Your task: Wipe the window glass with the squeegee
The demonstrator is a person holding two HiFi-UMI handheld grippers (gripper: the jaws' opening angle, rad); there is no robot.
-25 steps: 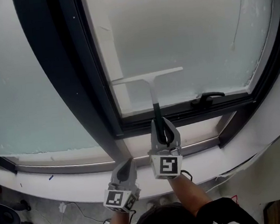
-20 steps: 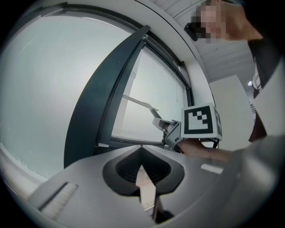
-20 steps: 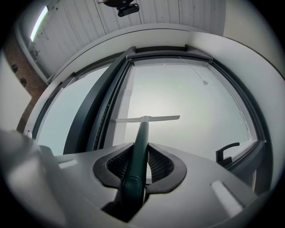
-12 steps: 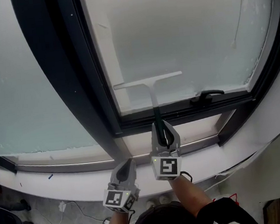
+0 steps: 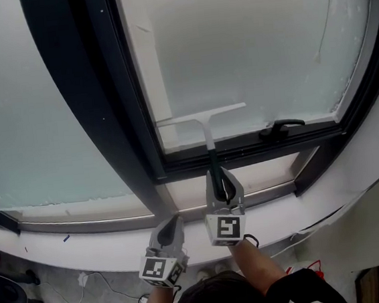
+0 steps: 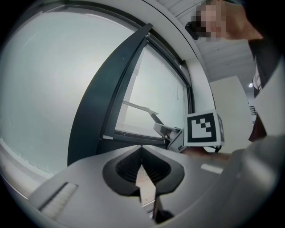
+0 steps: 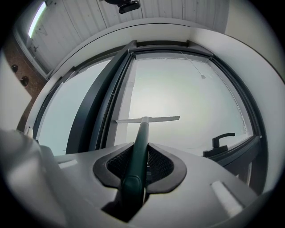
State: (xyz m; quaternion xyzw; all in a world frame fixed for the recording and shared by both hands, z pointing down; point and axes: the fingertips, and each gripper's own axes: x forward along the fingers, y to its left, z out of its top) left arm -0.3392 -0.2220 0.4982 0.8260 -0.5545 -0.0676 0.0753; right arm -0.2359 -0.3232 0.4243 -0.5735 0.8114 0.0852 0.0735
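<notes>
**Right hand-held gripper clamped on the squeegee handle, blade low on the pane**

The right hand-held gripper has its jaws closed on the long, dark green handle of a slim squeegee with a pale, straight blade. The handle runs straight out ahead of the jaws. The crossbar sits well beyond their tips, against the frosted, pale window glass near the bottom of the pane. A black lever window handle is ahead and off to the gripper's right. The dark window frame upright rises to its left. The left hand-held gripper hangs to the left of the right one and further back from the glass. Its jaws are drawn together on nothing.

From where I stand the squeegee looks a light thing: a thin plastic stem and a narrow blade. The stem looks stiff, and the working edge is probably soft enough to bend against the glass. The handle looks smooth and round, so I would expect it to twist in the ribbed pads if the blade drags unevenly. The hold is taken low on the handle, far from the crossbar. That gives reach, but little control over tilt. A grip closer to the blade, or a steadying touch from the idle left hand-held gripper, would likely help keep the edge flat. The pane will want even, moderate pressure.
</notes>
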